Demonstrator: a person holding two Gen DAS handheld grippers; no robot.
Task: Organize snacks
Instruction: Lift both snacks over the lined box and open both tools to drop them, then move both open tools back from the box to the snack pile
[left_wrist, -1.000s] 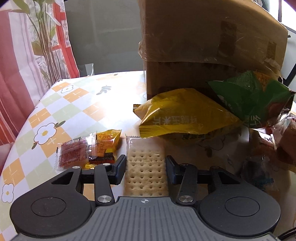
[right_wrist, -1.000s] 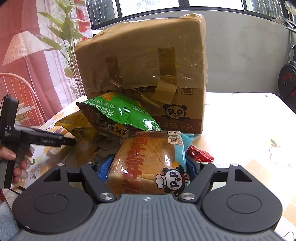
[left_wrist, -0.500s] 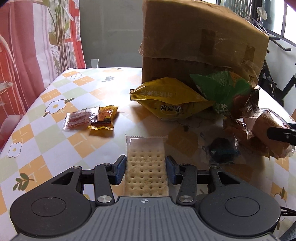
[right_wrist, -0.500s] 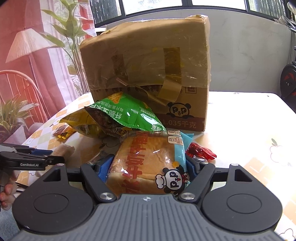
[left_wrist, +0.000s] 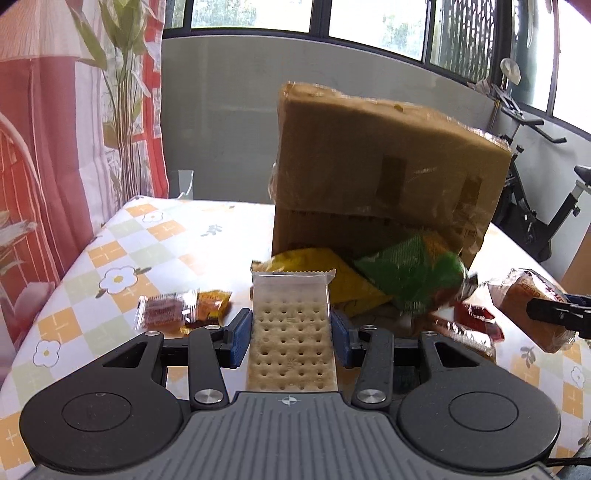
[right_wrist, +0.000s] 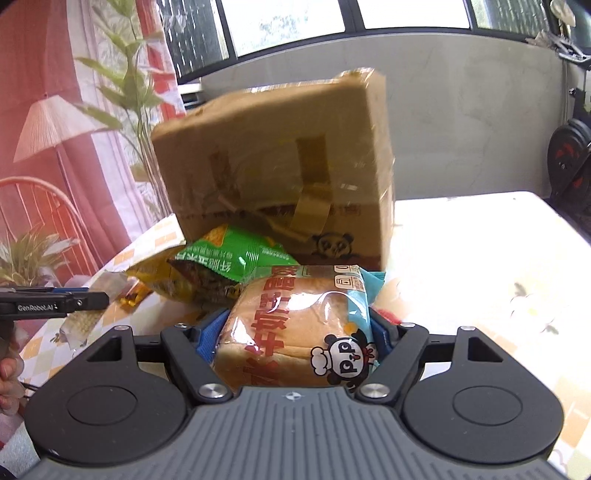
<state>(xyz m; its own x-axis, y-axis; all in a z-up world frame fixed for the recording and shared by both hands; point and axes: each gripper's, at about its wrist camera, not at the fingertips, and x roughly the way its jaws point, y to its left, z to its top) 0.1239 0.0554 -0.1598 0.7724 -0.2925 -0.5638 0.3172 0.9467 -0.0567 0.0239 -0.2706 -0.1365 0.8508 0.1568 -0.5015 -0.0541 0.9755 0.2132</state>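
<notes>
Both grippers have lifted up since before. Left gripper (left_wrist: 291, 332) squeezes the cracker pack (left_wrist: 291, 332); right gripper (right_wrist: 295, 332) squeezes the bread bag (right_wrist: 299, 328), above the table (left_wrist: 122, 258). Squeezing harder could snap crackers or squash bread.

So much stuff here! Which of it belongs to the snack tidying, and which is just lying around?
Part of the job:
cracker packet, gripped by the left gripper
bread pack, gripped by the right gripper
green bag
yellow bag
small sachets
cardboard box, probably

Just around:
exercise bike
curtain
</notes>
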